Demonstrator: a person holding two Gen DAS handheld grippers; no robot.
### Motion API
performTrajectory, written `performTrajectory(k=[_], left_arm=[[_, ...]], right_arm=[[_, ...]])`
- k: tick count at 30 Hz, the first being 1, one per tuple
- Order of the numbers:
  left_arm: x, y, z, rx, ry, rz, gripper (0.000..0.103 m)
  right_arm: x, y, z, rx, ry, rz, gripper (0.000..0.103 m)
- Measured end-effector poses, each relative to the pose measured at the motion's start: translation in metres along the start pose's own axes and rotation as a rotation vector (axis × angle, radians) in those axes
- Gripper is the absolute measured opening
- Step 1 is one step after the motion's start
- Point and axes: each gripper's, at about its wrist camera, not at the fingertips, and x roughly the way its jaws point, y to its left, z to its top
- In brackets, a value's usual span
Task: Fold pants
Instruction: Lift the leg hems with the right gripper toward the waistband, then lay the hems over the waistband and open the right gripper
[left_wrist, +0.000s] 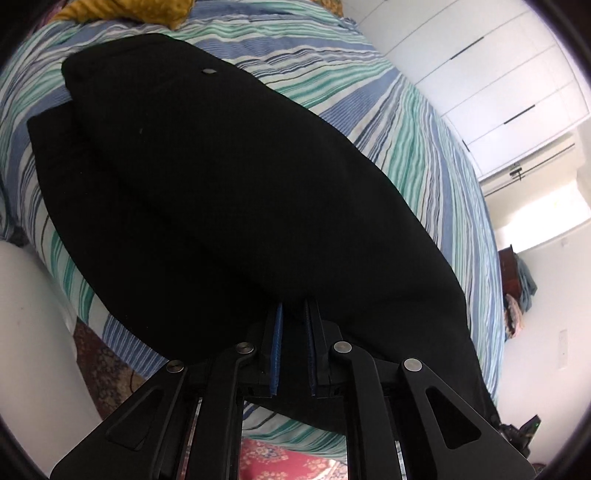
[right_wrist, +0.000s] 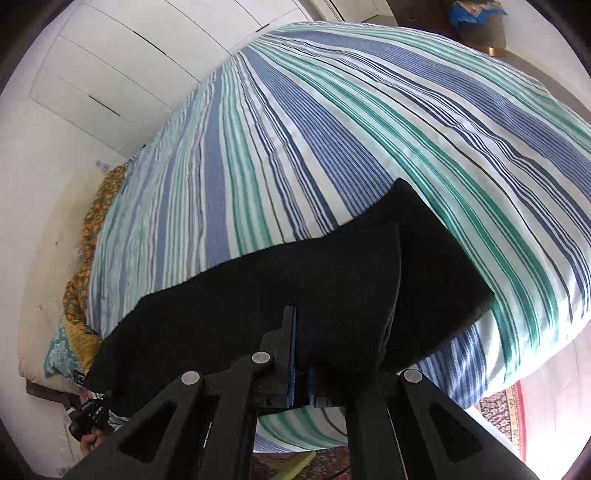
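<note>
With both the left gripper (left_wrist: 293, 314) and right gripper (right_wrist: 301, 332) clamped on the black fabric pants (left_wrist: 221, 184) along the near edge of the striped bed (left_wrist: 406, 122), we risk a skewed fold if one grip slips.

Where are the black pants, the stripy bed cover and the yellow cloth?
black pants (left_wrist: 221, 192), left wrist view, middle of the dark fabric
stripy bed cover (right_wrist: 295, 129), right wrist view, bare striped part
yellow cloth (left_wrist: 125, 11), left wrist view, its crumpled middle

Left gripper (left_wrist: 294, 314) fingertips buried under black pants (left_wrist: 221, 177)
</note>
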Motion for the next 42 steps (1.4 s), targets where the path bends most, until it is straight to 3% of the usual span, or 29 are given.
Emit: performTrajectory(k=[2, 4, 6, 10, 11, 12, 13, 14, 15, 16, 17, 18, 19, 23, 27, 30, 33, 38, 42], left_arm=[[0.004, 0.0, 0.001, 0.018, -0.006, 0.006, 0.014], [0.002, 0.003, 0.003, -0.015, -0.02, -0.016, 0.028], [-0.004, 0.008, 0.0, -0.046, -0.044, -0.047, 0.049], [-0.006, 0.001, 0.006, -0.046, -0.069, -0.053, 0.064], [-0.005, -0.002, 0.007, -0.042, -0.075, -0.049, 0.067], [-0.004, -0.003, 0.007, -0.041, -0.083, -0.044, 0.066], [-0.004, -0.005, 0.006, -0.041, -0.09, -0.036, 0.064], [-0.005, -0.007, 0.01, -0.041, -0.094, -0.032, 0.038], [-0.002, -0.008, 0.014, -0.042, -0.078, -0.043, 0.016], [-0.003, -0.009, 0.019, -0.046, -0.064, -0.058, 0.013], [-0.005, -0.008, 0.017, -0.044, -0.068, -0.063, 0.011], [-0.013, -0.011, 0.019, -0.033, -0.077, -0.07, 0.01], [-0.022, -0.015, 0.022, -0.024, -0.085, -0.087, 0.01], [-0.054, -0.032, 0.036, 0.002, -0.099, -0.129, 0.01], [-0.051, -0.009, 0.03, 0.027, -0.019, -0.03, 0.01], [-0.031, 0.018, 0.001, -0.02, 0.053, 0.018, 0.01], [-0.027, 0.027, -0.009, -0.036, 0.05, 0.024, 0.01], [-0.033, 0.011, -0.008, 0.026, 0.045, 0.05, 0.01], [-0.035, 0.017, -0.011, 0.032, 0.041, 0.05, 0.011]], right_arm=[[0.004, -0.007, -0.004, 0.015, 0.007, 0.001, 0.005], [0.004, -0.006, -0.004, 0.008, -0.008, -0.006, 0.006], [0.003, -0.002, -0.005, -0.002, -0.027, -0.006, 0.006], [0.005, -0.005, -0.005, 0.012, -0.031, 0.018, 0.007], [0.005, -0.007, -0.005, 0.02, -0.031, 0.024, 0.012], [0.005, -0.008, -0.006, 0.028, -0.033, 0.027, 0.017], [0.004, -0.008, -0.006, 0.036, -0.037, 0.027, 0.035], [0.003, -0.009, -0.006, 0.042, -0.043, 0.027, 0.045], [0.001, -0.01, -0.006, 0.045, -0.053, 0.031, 0.045], [0.0, -0.01, -0.006, 0.043, -0.063, 0.039, 0.044], [-0.002, -0.01, -0.005, 0.039, -0.069, 0.043, 0.035], [-0.005, -0.009, -0.004, 0.034, -0.076, 0.042, 0.024], [-0.007, -0.008, -0.002, 0.021, -0.079, 0.026, 0.007], [-0.021, -0.006, 0.014, -0.005, -0.098, 0.009, 0.007], [-0.023, -0.011, 0.03, -0.02, -0.078, -0.022, 0.007], [-0.007, -0.023, 0.029, -0.027, -0.017, -0.065, 0.007], [0.003, -0.029, 0.026, -0.049, 0.022, -0.115, 0.007], [0.009, -0.027, 0.031, -0.102, 0.037, -0.157, 0.007], [-0.013, -0.004, 0.036, -0.213, -0.073, -0.141, 0.007]])
